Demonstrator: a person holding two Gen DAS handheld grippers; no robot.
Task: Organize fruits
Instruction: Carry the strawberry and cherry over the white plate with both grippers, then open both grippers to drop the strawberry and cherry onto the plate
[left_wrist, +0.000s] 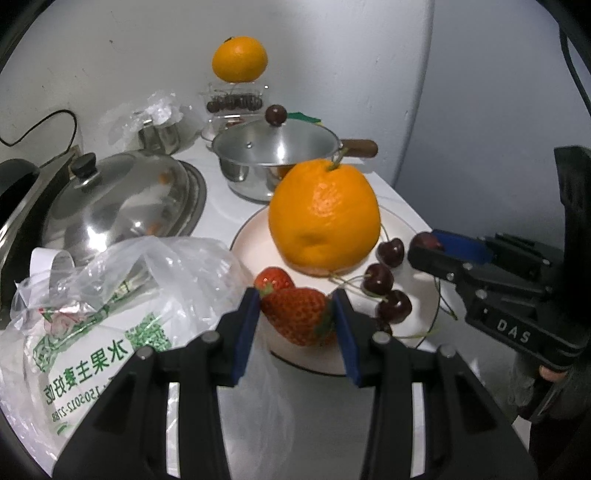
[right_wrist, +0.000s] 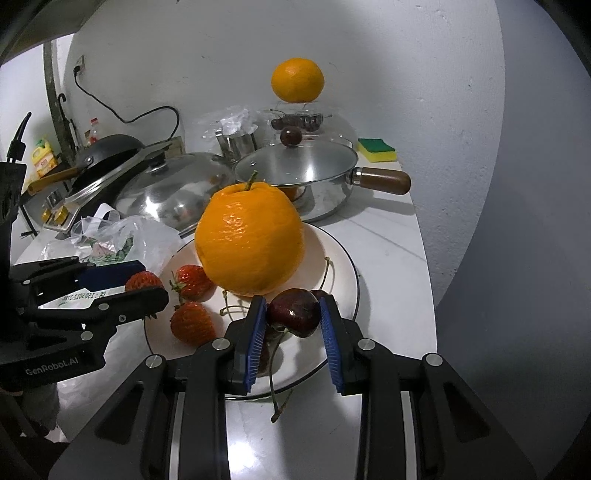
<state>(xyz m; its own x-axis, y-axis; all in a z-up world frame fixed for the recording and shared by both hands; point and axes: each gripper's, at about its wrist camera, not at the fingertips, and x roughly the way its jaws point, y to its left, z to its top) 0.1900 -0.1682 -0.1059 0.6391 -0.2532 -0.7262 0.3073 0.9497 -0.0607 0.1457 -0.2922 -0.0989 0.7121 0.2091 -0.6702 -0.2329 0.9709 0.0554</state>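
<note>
A white plate (left_wrist: 255, 243) (right_wrist: 343, 266) holds a big orange (left_wrist: 323, 218) (right_wrist: 249, 236), strawberries and dark cherries (left_wrist: 378, 278). My left gripper (left_wrist: 297, 314) is shut on a strawberry (left_wrist: 297, 314) at the plate's near edge; it shows in the right wrist view (right_wrist: 144, 286) at the left. My right gripper (right_wrist: 293, 314) is shut on a cherry (right_wrist: 293, 312) over the plate's near edge, and shows in the left wrist view (left_wrist: 424, 245) at the right. Two more strawberries (right_wrist: 192, 282) (right_wrist: 192, 323) lie on the plate.
A plastic bag (left_wrist: 92, 314) lies left of the plate. Behind stand a steel pot with lid (left_wrist: 277, 155) (right_wrist: 306, 173), a domed lid (left_wrist: 118, 195), a steel cup (right_wrist: 236, 142), a sponge (right_wrist: 376, 149) and a second orange (left_wrist: 239, 58) (right_wrist: 297, 85) on a clear box.
</note>
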